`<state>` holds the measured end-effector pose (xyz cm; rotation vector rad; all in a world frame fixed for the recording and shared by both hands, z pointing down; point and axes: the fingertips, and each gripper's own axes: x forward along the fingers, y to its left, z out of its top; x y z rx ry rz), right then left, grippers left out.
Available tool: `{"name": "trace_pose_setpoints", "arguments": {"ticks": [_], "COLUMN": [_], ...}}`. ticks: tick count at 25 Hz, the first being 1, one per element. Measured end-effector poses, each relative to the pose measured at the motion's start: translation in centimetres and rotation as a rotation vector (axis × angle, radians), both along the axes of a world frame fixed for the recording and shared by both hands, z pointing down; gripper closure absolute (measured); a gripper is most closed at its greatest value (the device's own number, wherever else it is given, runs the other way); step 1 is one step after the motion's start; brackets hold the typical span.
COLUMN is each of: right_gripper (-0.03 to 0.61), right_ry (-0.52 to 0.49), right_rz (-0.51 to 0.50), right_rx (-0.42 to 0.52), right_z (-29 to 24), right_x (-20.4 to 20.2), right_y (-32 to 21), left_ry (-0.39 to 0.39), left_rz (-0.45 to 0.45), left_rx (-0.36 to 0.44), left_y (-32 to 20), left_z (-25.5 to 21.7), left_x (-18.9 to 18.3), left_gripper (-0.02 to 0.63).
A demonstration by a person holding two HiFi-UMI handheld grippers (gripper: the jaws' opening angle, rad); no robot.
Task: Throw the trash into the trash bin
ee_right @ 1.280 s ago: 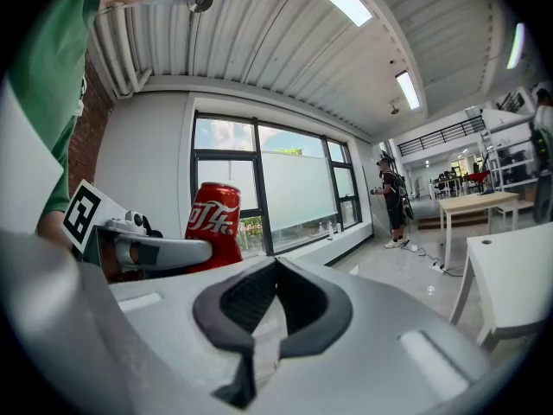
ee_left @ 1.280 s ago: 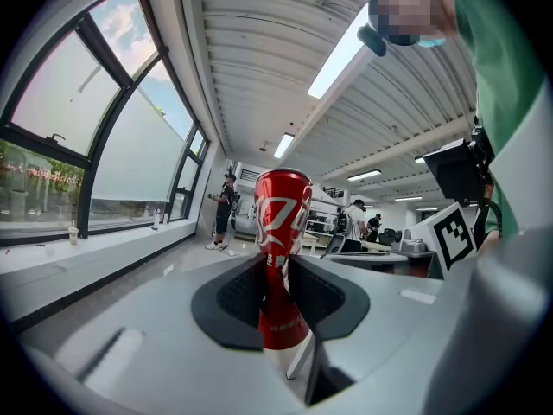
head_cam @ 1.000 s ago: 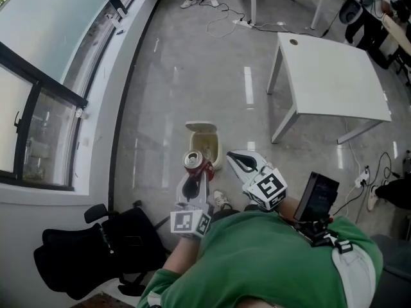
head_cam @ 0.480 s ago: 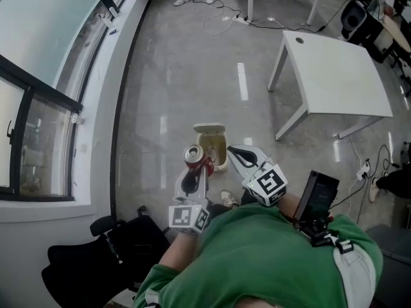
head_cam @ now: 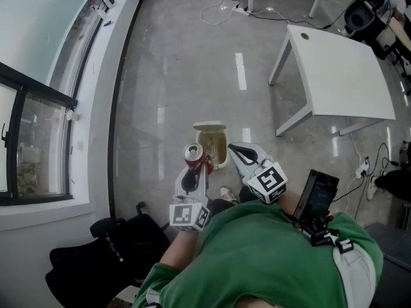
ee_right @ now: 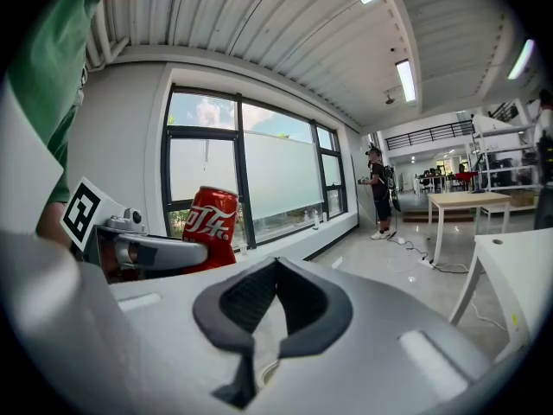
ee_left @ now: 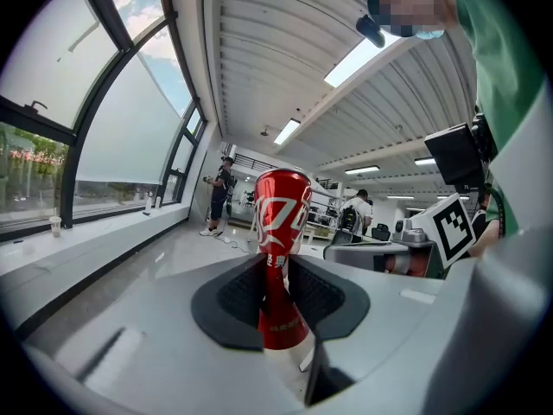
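Holds can (head_cam: 194,153) tight between left gripper's (head_cam: 195,165) jaws; carries nothing in right gripper's (head_cam: 235,150) closed jaws. Risks missing small bin (head_cam: 209,127) at one o'clock if released early.

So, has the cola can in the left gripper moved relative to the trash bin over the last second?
Yes, slightly: the cola can has crept forward, up along the trash bin's left side.

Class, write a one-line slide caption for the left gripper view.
The left gripper holds an upright red can clamped between its jaws, beside a tall window wall.
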<state>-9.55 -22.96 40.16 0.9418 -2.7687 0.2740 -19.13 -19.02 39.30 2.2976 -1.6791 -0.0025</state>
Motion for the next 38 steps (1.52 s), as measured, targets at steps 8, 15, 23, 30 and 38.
{"name": "trace_pose_setpoints", "arguments": {"ticks": [8, 15, 23, 30, 38], "right_gripper": [0.575, 0.575, 0.575, 0.575, 0.575], "right_ry": [0.005, 0.042, 0.105, 0.157, 0.209], "right_rz": [-0.058, -0.085, -0.122, -0.161, -0.21], "right_rx": [-0.036, -0.096, -0.192, -0.257, -0.329], "right_z": [1.3, 5.0, 10.7, 16.0, 22.2], "right_x": [-0.5, -1.1, -2.0, -3.2, -4.1], "right_y": [-4.1, -6.2, -7.2, -7.2, -6.9], "left_ry": [-0.029, -0.048, -0.05, -0.051, -0.052], "left_rz": [-0.043, -0.06, -0.06, -0.066, -0.076], "left_rx": [-0.044, -0.137, -0.229, -0.322, -0.415], "left_y": [-3.5, -4.9, -6.2, -6.1, -6.4], "left_z": [1.6, 6.0, 11.2, 16.6, 23.0], "left_x": [0.3, 0.1, 0.4, -0.1, -0.2], "left_gripper": [0.528, 0.528, 0.528, 0.528, 0.528]}}
